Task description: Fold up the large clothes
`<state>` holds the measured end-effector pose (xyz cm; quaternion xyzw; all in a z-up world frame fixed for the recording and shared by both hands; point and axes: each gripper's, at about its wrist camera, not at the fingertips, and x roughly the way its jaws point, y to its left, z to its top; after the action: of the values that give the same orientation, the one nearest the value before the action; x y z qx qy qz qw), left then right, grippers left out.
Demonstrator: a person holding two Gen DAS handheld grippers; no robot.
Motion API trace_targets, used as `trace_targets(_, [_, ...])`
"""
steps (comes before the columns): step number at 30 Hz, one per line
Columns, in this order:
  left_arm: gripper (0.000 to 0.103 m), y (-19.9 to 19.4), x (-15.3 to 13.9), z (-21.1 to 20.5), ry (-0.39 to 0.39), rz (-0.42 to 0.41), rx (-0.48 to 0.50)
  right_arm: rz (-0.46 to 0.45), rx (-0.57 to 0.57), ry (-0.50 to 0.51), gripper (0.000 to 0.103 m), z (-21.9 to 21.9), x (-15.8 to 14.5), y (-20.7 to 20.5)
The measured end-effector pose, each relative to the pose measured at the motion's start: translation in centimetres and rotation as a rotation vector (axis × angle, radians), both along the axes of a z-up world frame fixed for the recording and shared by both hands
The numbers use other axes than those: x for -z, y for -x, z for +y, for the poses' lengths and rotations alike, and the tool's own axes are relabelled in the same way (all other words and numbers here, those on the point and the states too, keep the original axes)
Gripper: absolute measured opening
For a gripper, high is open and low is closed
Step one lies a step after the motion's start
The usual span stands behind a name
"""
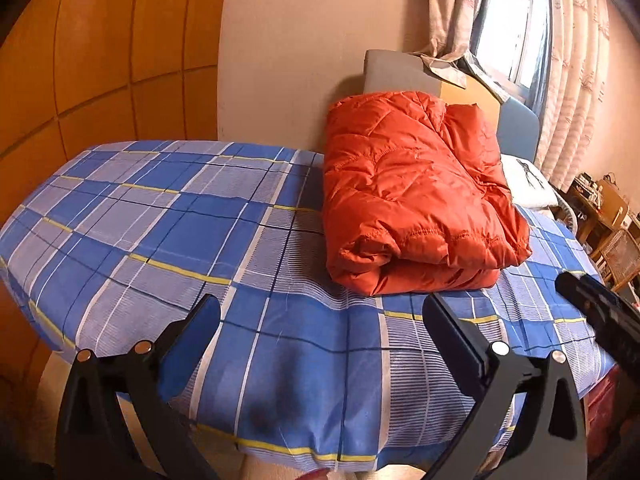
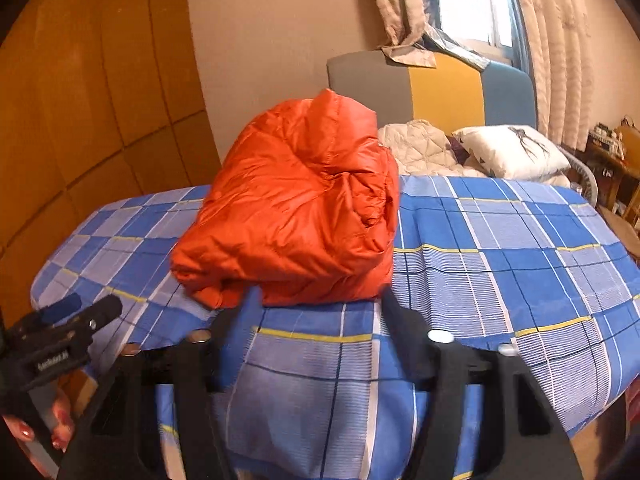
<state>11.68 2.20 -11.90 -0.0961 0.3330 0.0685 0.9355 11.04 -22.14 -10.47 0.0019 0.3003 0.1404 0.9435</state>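
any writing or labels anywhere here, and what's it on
White lettering on the left gripper, seen in the right wrist view: too blurred to read.
Dark figure on the white pillow: a drawing, not text.
Orange jacket, plaid sheet, curtains: no text visible.

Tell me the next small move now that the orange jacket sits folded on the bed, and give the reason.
Probably draw both hand-held grippers back from the bed. The orange jacket already lies as a compact folded bundle on the plaid sheet. The left hand-held gripper and right hand-held gripper are both open, with nothing between their fingers, so nothing seems left to fold.
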Motion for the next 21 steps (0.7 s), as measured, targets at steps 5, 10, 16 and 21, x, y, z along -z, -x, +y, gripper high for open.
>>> trace_targets(5, [0.101, 1.2, -0.4, -0.1, -0.044, -0.031, -0.049, -0.04, -0.016, 0.042, 0.08, 0.9, -0.4, 1.3])
trace_targets(10, [0.101, 1.9, -0.6, -0.5, -0.078, -0.035, -0.04, -0.06, 0.0, 0.062, 0.08, 1.1, -0.5, 1.7])
trace_targets(16, [0.101, 2.3, -0.7, -0.8, -0.097, -0.038, -0.038, -0.057, 0.026, 0.047, 0.08, 0.3, -0.5, 1.9])
trace_targets(21, [0.101, 2.6, -0.7, -1.0, -0.089, -0.041, -0.033, -0.057, 0.035, 0.043, 0.08, 0.2, -0.4, 2.0])
